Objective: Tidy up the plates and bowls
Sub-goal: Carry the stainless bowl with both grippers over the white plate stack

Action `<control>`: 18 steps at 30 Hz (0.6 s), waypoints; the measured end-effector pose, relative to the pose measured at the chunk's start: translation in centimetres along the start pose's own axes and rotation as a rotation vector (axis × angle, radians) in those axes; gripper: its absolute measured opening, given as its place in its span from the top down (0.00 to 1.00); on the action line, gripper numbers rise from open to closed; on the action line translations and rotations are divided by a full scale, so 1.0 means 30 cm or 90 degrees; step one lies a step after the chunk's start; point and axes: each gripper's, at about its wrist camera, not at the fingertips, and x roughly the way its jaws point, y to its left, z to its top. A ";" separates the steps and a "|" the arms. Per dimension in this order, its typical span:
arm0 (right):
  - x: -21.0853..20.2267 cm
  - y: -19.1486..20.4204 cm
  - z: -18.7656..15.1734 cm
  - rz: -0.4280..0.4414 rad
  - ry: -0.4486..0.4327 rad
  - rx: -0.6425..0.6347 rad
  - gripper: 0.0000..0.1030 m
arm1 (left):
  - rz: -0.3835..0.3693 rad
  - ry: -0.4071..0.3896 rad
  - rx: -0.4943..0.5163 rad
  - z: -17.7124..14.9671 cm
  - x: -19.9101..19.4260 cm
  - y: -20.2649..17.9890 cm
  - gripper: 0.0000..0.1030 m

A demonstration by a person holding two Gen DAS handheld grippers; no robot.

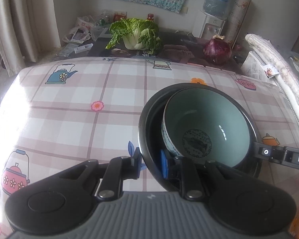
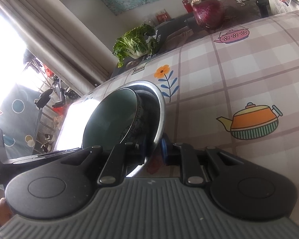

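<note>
1. Both tongs of mine are clamped on the rim of the same dark, round metal basin (image 1: 147,123): my left gripper (image 1: 149,162) pinches its near-left rim, one blue pad inside the wall and the other finger outside.
2. My right gripper (image 2: 153,149) pinches the basin's opposite rim, the shiny wall running between its fingers; from the left wrist its black finger shows at the basin's right side.
3. Inside the basin sits a pale green ceramic bowl (image 1: 207,125) with a dotted blue outer wall and a dark round fish print at its bottom. It leans toward the basin's right wall, leaving a gap on the left.
4. Basin and bowl are over the near right part of the table, which is covered by a pink-and-white checked cloth (image 1: 79,119) printed with kettles and flowers.
5. Past the cloth's far edge a leafy green cabbage (image 1: 136,34) stands on a dark poster, and a purple onion (image 1: 217,50) lies toward the far right corner.
</note>
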 end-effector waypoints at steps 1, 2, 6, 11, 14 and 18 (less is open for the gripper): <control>0.002 -0.002 0.003 -0.001 -0.001 0.002 0.85 | -0.001 0.000 -0.002 0.005 0.005 0.003 0.81; 0.005 -0.004 0.005 -0.001 -0.002 0.003 0.85 | 0.002 0.002 -0.001 0.010 0.011 0.005 0.81; 0.018 -0.011 0.005 0.002 -0.001 0.013 0.85 | -0.007 0.009 -0.003 0.020 0.031 0.014 0.84; 0.019 -0.005 0.002 0.001 -0.005 0.008 0.85 | 0.003 0.004 -0.001 0.016 0.024 0.002 0.85; 0.014 -0.001 0.003 0.000 -0.004 0.008 0.85 | 0.004 0.003 -0.006 0.016 0.017 -0.001 0.85; 0.006 0.003 0.006 -0.001 -0.006 0.005 0.85 | 0.005 -0.003 -0.002 0.016 0.007 -0.007 0.84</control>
